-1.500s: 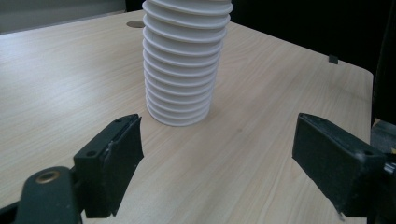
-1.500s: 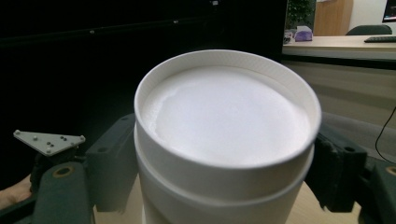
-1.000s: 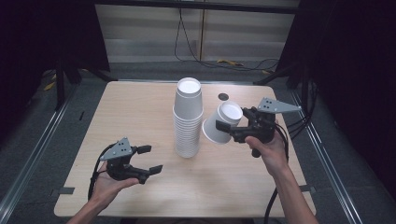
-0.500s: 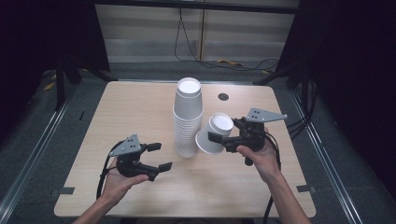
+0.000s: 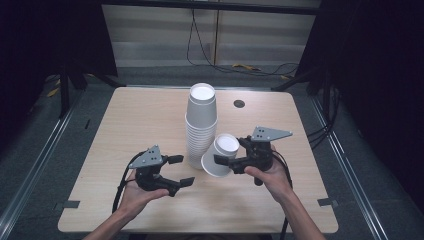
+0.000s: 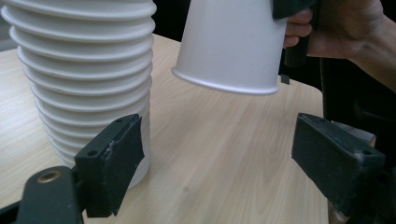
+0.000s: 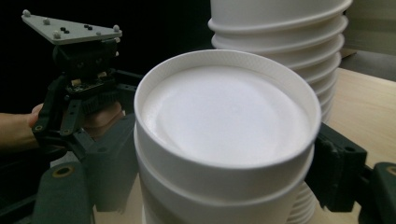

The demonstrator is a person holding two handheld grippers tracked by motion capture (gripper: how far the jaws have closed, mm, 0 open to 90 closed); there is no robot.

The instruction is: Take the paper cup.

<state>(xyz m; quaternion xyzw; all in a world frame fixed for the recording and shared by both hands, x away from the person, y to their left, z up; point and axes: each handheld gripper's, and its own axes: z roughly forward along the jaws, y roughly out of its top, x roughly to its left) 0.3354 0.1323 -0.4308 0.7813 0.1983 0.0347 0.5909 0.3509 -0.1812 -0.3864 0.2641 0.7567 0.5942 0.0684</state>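
no readable text, labels or numbers, cups apparently plain white, table unmarked

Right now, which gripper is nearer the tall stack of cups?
Right. The right gripper hangs just beside the cup stack, its fingers clamping an upside-down white cup. The left gripper sits apart, lower left.

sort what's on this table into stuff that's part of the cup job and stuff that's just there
In the job:
- single white cup, held upside down in the right claw
- stack of white cups
- left claw, empty

Just there:
- round hole in the table
- cables on the floor
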